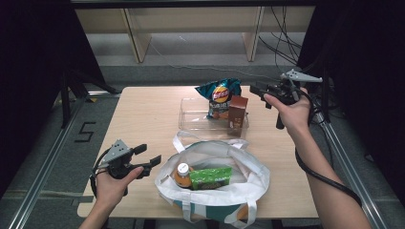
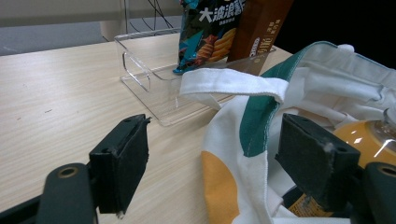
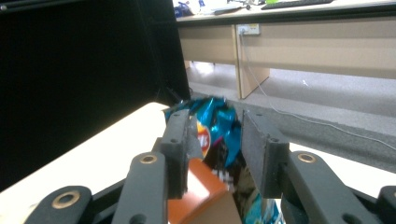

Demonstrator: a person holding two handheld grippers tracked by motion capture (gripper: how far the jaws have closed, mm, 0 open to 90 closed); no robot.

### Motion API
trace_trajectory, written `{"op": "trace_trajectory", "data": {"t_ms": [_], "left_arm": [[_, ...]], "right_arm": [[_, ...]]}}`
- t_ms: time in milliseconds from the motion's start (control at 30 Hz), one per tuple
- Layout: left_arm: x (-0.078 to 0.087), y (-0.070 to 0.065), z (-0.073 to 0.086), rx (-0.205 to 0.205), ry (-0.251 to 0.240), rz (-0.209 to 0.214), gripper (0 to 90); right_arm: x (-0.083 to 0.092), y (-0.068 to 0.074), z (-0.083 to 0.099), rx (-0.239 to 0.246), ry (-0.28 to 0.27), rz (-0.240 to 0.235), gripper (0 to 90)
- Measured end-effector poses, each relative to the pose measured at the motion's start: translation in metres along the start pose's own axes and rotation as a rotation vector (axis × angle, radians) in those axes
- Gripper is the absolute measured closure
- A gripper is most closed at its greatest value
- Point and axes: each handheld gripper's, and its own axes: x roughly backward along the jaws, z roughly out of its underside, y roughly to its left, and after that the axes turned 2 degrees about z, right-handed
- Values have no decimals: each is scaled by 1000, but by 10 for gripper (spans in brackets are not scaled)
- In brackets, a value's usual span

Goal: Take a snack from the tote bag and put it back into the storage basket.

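Unpacking is in hand: right hand-held gripper [image 1: 260, 90], half-open and empty, hovers beside the brown carton [image 1: 237, 111] in the clear tray [image 1: 191, 114], while left hand-held gripper [image 1: 148, 157], wide and empty, must next reach into the tote bag [image 1: 248, 183].

Blue chip bag [image 1: 219, 97], brown carton [image 1: 237, 111]

Black two-jaw tools [image 1: 143, 156], grey triangular plates, black cables, brass rivets

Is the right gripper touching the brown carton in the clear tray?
Apart. In the high view the right gripper is held beside and above the brown carton, with bare table visible between them.
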Motion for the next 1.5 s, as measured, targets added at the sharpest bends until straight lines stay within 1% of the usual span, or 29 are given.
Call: {"op": "trace_trajectory", "data": {"t_ms": [33,133,167,233,300,333,367,400,467,500,567,600,633,700,733,800,900,967,1000,1133,1167,1200,1267,1300,1333,1400,1433,1467,1500], "left_arm": [[1,0,-1,-18,5,-4,242],[1,-1,-2,-20,-3,7,243],[2,-2,-3,-21,-2,5,244],[2,-4,-4,-30,-4,9,244],[3,-6,-5,-28,-9,10,244],[3,-7,-6,-32,-18,22,244],[4,-9,-7,-34,-11,17,245],[3,-10,-7,-35,-15,22,245],[3,-13,-8,-28,-18,27,247],[3,-13,-8,-41,-21,36,249],[3,-15,-9,-35,-20,34,250],[4,-15,-10,-49,-21,37,251],[3,-16,-11,-49,-28,46,251],[3,-18,-12,-50,-25,42,252],[2,-18,-12,-38,-32,48,252],[1,-17,-11,-53,-22,47,252],[0,-17,-11,-50,-19,43,252],[0,-16,-11,-53,-19,40,253],[0,-15,-11,-48,-18,38,252],[0,-15,-10,-45,-18,36,252],[0,-14,-10,-47,-17,35,252],[0,-14,-10,-46,-17,35,252],[0,-14,-10,-49,-18,35,252],[0,-15,-10,-49,-20,36,252],[0,-15,-11,-49,-19,37,252],[0,-15,-11,-50,-20,33,252],[0,-15,-11,-50,-21,32,252],[0,-15,-10,-48,-21,31,252],[0,-15,-10,-48,-21,29,252]], "right_arm": [[2,0,2,10,0,0,634],[10,2,10,24,4,-6,634],[13,4,11,10,16,-6,634],[18,7,16,30,13,-14,634],[24,12,21,21,33,-24,635],[27,12,23,41,30,-25,635],[30,15,26,24,37,-33,634],[32,15,28,46,33,-38,634],[36,18,33,37,41,-47,634],[39,21,36,23,47,-47,633],[41,22,41,46,58,-56,633],[43,24,44,34,67,-55,632],[44,24,46,49,70,-64,632],[47,27,50,37,84,-63,631],[47,26,52,60,78,-66,632],[50,29,57,48,74,-81,632],[54,32,62,47,84,-95,632],[56,33,65,64,83,-93,632],[58,35,67,52,98,-92,631],[63,38,74,58,95,-118,631],[66,40,75,58,114,-117,631],[67,40,76,78,104,-127,630],[68,42,77,83,102,-138,630],[70,44,78,62,116,-146,629],[71,44,79,82,109,-151,629],[73,47,81,63,118,-183,630],[74,47,82,77,120,-188,630],[74,48,84,68,113,-204,630],[75,49,86,62,120,-202,630]]}}
